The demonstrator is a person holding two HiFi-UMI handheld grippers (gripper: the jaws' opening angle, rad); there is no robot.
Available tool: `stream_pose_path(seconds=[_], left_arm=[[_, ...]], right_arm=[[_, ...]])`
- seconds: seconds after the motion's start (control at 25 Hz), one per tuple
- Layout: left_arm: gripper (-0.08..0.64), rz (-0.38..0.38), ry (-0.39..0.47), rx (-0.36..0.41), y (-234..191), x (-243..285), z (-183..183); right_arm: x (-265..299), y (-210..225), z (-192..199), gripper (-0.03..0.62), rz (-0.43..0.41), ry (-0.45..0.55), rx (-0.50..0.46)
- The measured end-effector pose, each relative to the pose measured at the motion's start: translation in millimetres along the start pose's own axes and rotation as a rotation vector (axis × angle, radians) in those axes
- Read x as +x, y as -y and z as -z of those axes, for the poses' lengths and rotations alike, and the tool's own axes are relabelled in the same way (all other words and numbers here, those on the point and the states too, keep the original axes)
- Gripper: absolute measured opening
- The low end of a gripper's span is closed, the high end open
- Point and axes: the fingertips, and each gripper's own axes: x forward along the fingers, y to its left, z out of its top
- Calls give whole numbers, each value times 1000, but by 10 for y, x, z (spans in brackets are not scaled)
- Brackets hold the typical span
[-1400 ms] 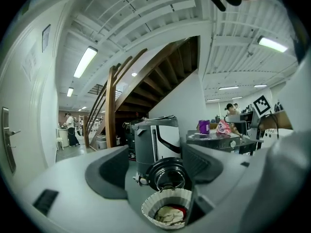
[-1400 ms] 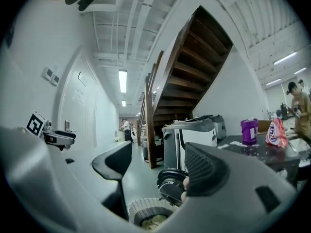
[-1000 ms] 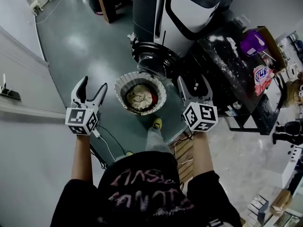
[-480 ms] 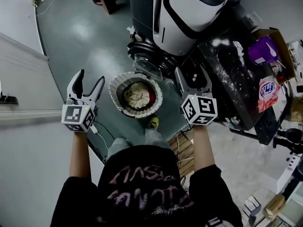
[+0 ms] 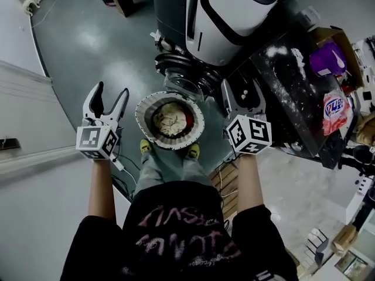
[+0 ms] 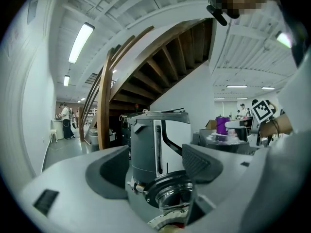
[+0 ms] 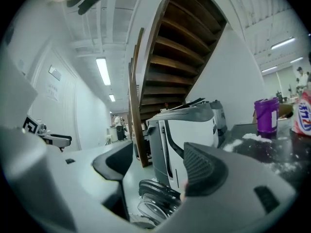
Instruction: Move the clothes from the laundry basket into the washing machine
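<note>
In the middle of the head view the clothes (image 5: 170, 119) lie crumpled in the laundry basket (image 5: 139, 117) below the washing machine (image 5: 234, 10), likely soft, light and floppy, best pinched at a raised fold, while the left gripper (image 5: 111, 91) and right gripper (image 5: 241, 86), 2 released and empty, flank it.

Both arms outstretched — left tongs (image 5: 108, 98) agape, empty; right tongs (image 5: 241, 93) agape, empty.
</note>
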Motion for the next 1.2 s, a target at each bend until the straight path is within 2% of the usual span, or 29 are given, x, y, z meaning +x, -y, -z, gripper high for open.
stream_pose_path(seconds=[0.28, 0.4, 0.6, 0.8, 1.0, 1.2], left_arm=[[319, 95, 17, 26, -307, 287, 9], [319, 96, 16, 8, -385, 341, 45], [319, 49, 16, -40, -386, 346, 137], [319, 47, -8, -17, -307, 393, 296], [319, 83, -81, -2, -206, 437, 686], [319, 150, -183, 91, -104, 495, 1207]], right_arm=[[6, -142, 37, 328, 130, 29, 13], [33, -164, 28, 328, 147, 40, 18], [78, -116, 87, 327, 130, 20, 8], [122, -37, 323, 324, 115, -24, 12], [173, -93, 686, 324, 88, -75, -19], [231, -229, 1163, 324, 25, -163, -91]])
